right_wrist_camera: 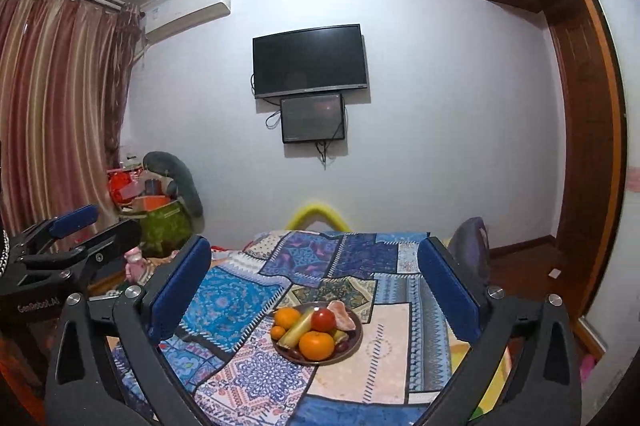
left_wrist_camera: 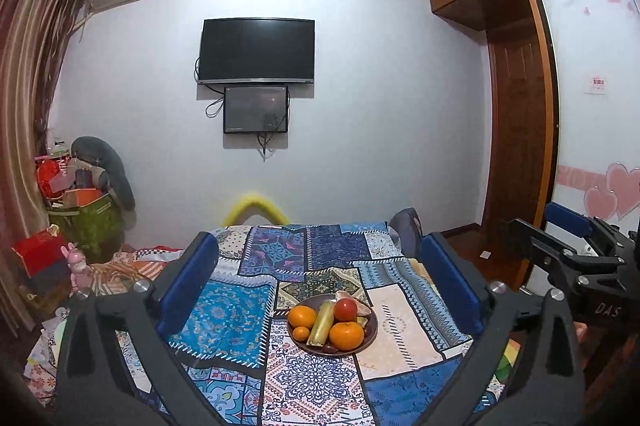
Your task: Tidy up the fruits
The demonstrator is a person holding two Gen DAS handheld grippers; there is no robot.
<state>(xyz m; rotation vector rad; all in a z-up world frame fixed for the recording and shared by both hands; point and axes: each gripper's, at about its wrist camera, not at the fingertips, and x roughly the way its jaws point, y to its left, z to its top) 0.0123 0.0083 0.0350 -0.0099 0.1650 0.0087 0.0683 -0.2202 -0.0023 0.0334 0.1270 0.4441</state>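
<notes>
Left tool (left_wrist_camera: 320, 290) – I read jaws wide, nothing held | right tool (right_wrist_camera: 316, 290) – jaws wide, nothing held | plate (left_wrist_camera: 370, 336) – ahead of both tools, between their fingers in view, on patchwork cloth (left_wrist_camera: 224, 322) | fruit on plate – oranges (left_wrist_camera: 346, 336), tomato (left_wrist_camera: 345, 309), pale green piece (left_wrist_camera: 322, 322).

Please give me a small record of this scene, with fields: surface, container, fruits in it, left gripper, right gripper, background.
surface: table under a patchwork cloth
container: dark round plate, near the middle of the cloth
fruits in it: three oranges, largest in front; red apple; long yellow-green piece; pale pinkish piece at the back
left gripper: open, holds nothing, short of the plate
right gripper: open, holds nothing, short of the plate
background: dark television on the wall
</notes>
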